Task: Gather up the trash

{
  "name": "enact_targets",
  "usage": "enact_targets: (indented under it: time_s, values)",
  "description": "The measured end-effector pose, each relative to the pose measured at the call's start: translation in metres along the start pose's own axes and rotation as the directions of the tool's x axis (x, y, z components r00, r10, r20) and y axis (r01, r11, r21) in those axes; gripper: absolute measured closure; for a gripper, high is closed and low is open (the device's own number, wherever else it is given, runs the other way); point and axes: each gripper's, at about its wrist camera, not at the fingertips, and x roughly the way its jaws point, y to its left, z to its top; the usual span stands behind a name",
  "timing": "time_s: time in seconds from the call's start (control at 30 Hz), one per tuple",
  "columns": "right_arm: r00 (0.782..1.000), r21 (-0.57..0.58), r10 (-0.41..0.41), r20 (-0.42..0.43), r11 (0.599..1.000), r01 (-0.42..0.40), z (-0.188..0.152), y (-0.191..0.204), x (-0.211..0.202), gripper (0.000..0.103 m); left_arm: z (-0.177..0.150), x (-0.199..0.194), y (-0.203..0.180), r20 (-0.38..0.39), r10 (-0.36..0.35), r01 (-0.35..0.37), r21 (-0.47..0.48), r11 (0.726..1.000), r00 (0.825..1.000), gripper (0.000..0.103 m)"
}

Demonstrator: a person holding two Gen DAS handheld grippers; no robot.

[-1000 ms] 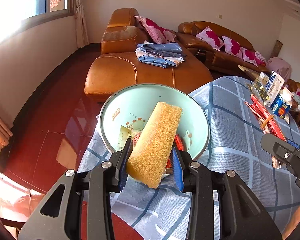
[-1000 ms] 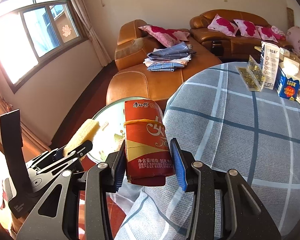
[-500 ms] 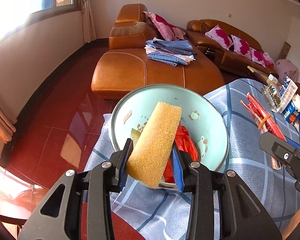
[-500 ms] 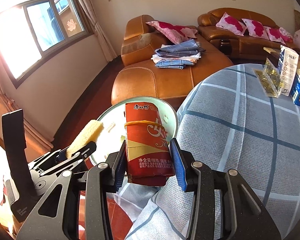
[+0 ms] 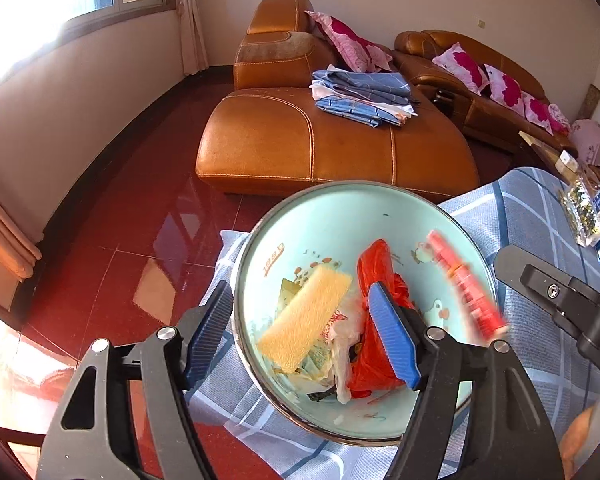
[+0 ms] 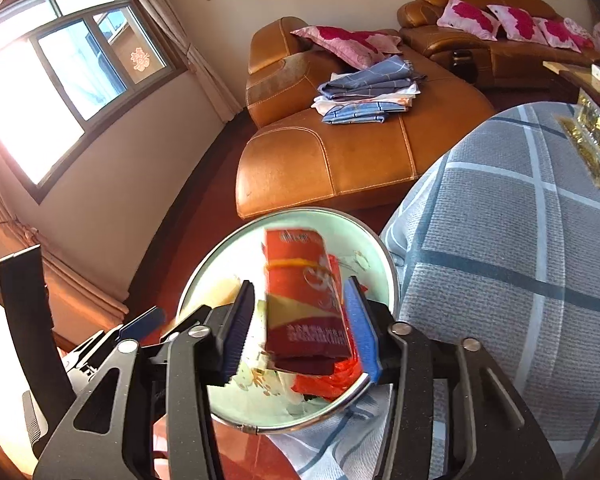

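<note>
A bright window (image 6: 72, 80) lights the room's left wall, over a glossy red floor (image 5: 112, 248). The left gripper (image 5: 300, 320), its jaws just opened wide, has released a yellow sponge (image 5: 306, 322) into the pale green basin (image 5: 332, 216) of trash. The right gripper (image 6: 300, 320), jaws also just opened, no longer presses the blurred red packet (image 6: 304, 296) between them. Beyond stands an orange leather sofa (image 5: 300, 148); at right, the plaid-clothed surface (image 6: 520, 260).
</note>
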Motion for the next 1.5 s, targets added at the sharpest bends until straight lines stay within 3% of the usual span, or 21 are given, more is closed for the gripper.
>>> enact_targets:
  time_s: [0.23, 0.33, 0.4, 0.73, 1.03, 1.5]
  values:
    - [0.999, 0.01, 0.008, 0.05, 1.0, -0.009, -0.001, 0.0, -0.01, 0.039, -0.001, -0.008, 0.01, 0.03, 0.04, -0.04, -0.029, 0.999, 0.999, 0.017]
    - [0.995, -0.004, 0.0, 0.102, 1.0, 0.0, -0.007, 0.005, -0.022, 0.026, -0.003, -0.015, 0.013, 0.057, 0.058, -0.056, -0.034, 0.998, 0.997, 0.006]
    - [0.99, -0.011, -0.015, 0.141, 1.0, 0.017, -0.012, 0.009, -0.032, 0.014, -0.006, -0.023, 0.014, 0.08, 0.077, -0.075, -0.035, 0.997, 0.994, 0.006]
    - [0.957, -0.063, -0.037, 0.289, 0.996, 0.058, -0.035, 0.02, -0.095, 0.005, -0.027, -0.08, 0.022, 0.182, 0.086, -0.069, -0.097, 0.993, 0.98, 0.006]
    - [0.922, -0.035, -0.03, 0.386, 0.998, 0.047, -0.045, 0.021, -0.154, 0.005, -0.042, -0.145, 0.001, 0.332, 0.092, -0.087, -0.031, 0.996, 0.939, 0.006]
    - [0.844, -0.046, -0.052, 0.534, 0.995, 0.09, -0.056, 0.036, -0.211, 0.005, -0.051, -0.204, -0.018, 0.48, 0.042, -0.059, 0.021, 0.998, 0.877, 0.006]
